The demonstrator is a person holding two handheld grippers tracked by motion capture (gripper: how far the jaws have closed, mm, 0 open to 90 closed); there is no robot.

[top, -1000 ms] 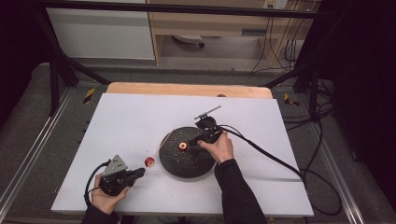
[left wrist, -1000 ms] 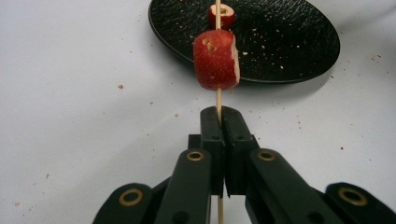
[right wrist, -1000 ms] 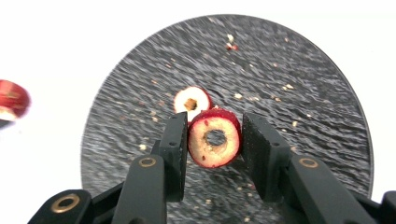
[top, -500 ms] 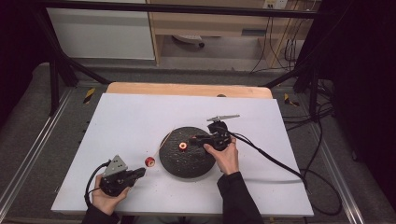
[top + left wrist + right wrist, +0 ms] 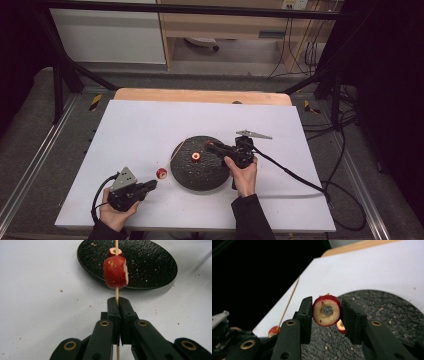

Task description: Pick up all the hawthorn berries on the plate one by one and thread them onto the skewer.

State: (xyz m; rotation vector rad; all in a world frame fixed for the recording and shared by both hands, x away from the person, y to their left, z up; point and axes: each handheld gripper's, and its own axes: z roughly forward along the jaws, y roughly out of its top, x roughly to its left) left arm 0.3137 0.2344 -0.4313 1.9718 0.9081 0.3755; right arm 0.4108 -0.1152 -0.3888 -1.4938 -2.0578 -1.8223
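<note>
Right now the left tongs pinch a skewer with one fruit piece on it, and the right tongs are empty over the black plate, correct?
Not quite: the right tongs are not empty; the right gripper view shows them clamping a cored fruit ring over the plate. The left tongs do pinch the skewer with one piece.

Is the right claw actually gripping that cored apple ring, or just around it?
Touching. The right gripper view shows both jaws of the right claw pressed against the sides of the apple ring, no gap visible.
</note>
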